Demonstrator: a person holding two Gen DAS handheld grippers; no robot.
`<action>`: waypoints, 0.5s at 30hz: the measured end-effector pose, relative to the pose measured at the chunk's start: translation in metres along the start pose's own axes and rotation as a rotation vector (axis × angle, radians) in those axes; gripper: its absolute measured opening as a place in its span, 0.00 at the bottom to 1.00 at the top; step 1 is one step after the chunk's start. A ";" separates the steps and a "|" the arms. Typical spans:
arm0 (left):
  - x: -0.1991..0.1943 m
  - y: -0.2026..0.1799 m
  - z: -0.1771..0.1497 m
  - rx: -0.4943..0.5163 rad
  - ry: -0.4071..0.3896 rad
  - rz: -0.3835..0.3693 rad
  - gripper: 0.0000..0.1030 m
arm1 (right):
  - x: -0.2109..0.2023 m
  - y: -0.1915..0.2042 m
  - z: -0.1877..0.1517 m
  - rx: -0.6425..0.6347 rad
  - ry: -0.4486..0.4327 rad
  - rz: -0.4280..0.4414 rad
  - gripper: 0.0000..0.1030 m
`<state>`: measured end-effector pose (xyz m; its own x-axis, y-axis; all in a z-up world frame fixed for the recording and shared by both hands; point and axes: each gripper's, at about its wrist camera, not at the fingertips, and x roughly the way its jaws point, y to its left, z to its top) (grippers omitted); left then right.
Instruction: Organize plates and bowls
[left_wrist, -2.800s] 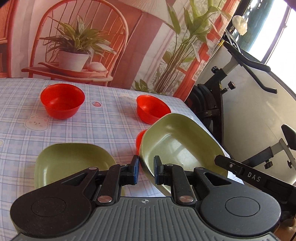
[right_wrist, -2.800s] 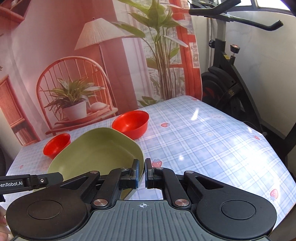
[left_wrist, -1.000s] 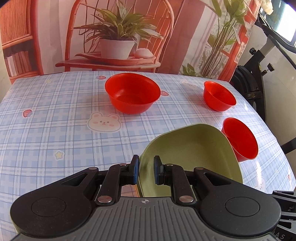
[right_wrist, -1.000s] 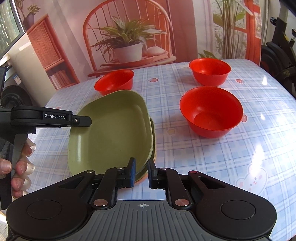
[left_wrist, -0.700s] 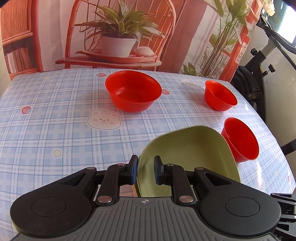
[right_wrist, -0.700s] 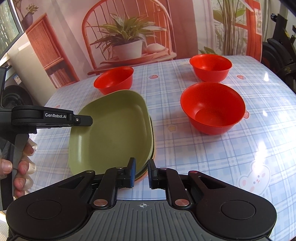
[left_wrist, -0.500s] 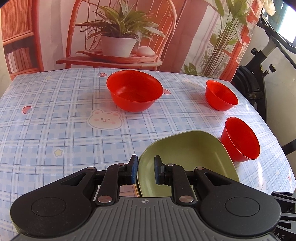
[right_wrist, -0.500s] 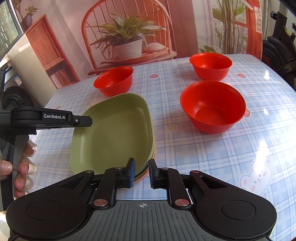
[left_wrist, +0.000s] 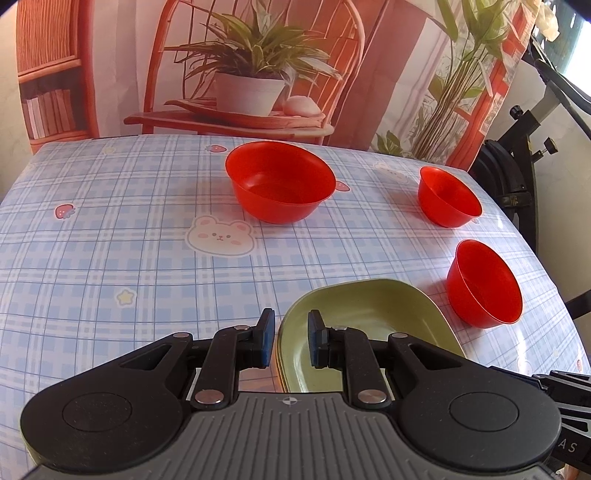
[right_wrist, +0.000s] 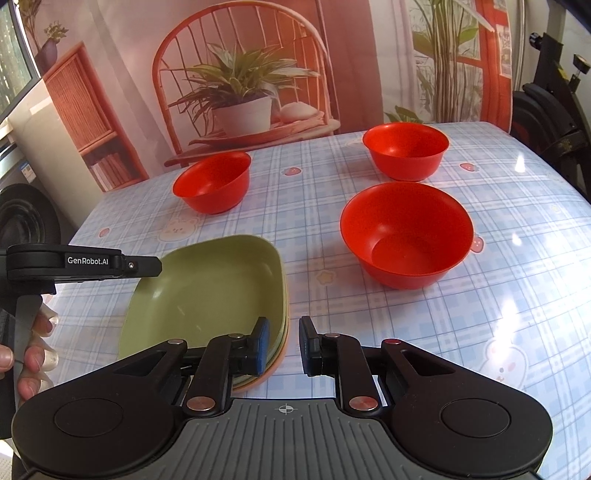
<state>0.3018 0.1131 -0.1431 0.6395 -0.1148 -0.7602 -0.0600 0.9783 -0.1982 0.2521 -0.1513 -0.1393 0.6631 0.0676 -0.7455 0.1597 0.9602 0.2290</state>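
A green plate (left_wrist: 369, 317) lies on top of a stack of plates with an orange one (right_wrist: 258, 382) at the bottom, near the table's front. My left gripper (left_wrist: 290, 339) is shut on the green plate's left rim. My right gripper (right_wrist: 282, 345) straddles the green plate's (right_wrist: 207, 291) right rim, slightly open, with tablecloth showing between the rim and the outer pad. Three red bowls stand apart beyond the stack: a large one (right_wrist: 406, 232), one at the far right (right_wrist: 406, 149) and one at the far left (right_wrist: 212, 182).
A blue plaid tablecloth (left_wrist: 110, 258) covers the table. A printed backdrop (right_wrist: 240, 74) hangs along the far edge. An exercise bike (left_wrist: 517, 177) stands off the right edge. A person's hand (right_wrist: 29, 350) holds the left gripper's handle.
The green plate, held up and tilted a second ago, has come down flat on the stack. The right gripper's jaws have parted a little. The left jaws stand as before.
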 end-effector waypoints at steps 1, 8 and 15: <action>0.000 0.000 0.000 0.000 -0.002 0.000 0.18 | 0.001 0.001 -0.002 -0.006 0.006 0.001 0.17; -0.012 0.001 0.000 -0.010 -0.039 -0.012 0.18 | -0.002 -0.001 -0.001 -0.004 -0.014 -0.002 0.16; -0.039 0.003 0.017 -0.003 -0.133 -0.009 0.18 | -0.026 -0.009 0.024 0.002 -0.127 0.010 0.16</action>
<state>0.2896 0.1230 -0.1032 0.7361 -0.0993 -0.6695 -0.0563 0.9768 -0.2067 0.2505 -0.1683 -0.1068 0.7520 0.0419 -0.6579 0.1543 0.9591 0.2375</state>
